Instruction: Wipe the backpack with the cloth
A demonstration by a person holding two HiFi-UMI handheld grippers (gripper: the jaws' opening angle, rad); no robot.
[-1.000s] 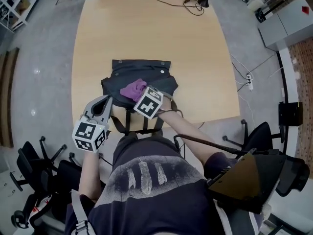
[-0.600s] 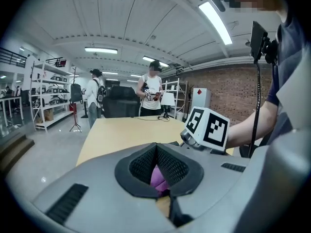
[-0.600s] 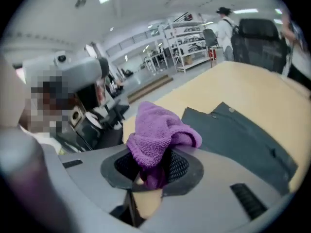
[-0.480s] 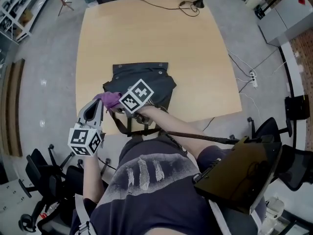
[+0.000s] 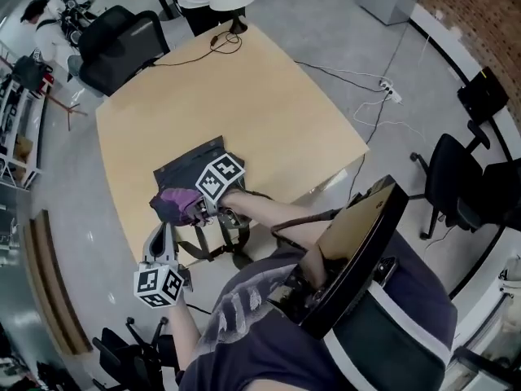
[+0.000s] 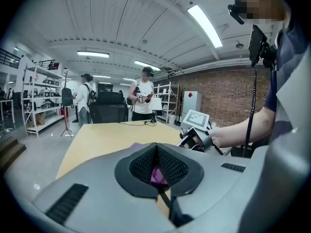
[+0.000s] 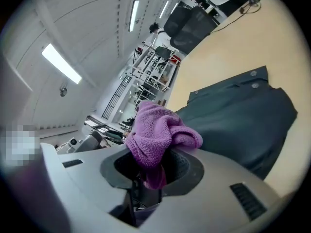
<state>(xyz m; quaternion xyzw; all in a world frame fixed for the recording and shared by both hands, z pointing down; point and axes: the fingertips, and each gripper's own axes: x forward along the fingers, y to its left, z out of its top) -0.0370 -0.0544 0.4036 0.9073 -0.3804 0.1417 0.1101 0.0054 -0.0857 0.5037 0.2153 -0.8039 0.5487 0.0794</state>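
Head view, then each gripper: purple cloth at the backpack

Head view: one dark backpack (image 5: pixel 186 163) lies at the table's (image 5: pixel 244 96) near edge. Its long axis runs away from the wearer, and its straps hang over the edge. The right gripper (image 5: pixel 194 210) pinches one purple cloth (image 5: pixel 173 202) against it.

Left gripper view: the left gripper (image 6: pixel 156 152) has its jaws closed and empty. Two people (image 6: pixel 145 93) stand beyond.

Right gripper view: the cloth is clamped, with the backpack behind it.

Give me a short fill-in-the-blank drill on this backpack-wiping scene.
1. The right tongs are shut on a ___ cloth.
2. The backpack lies ___ the table.
3. The left tongs are shut and hold ___.

Missing words: purple; on; nothing.
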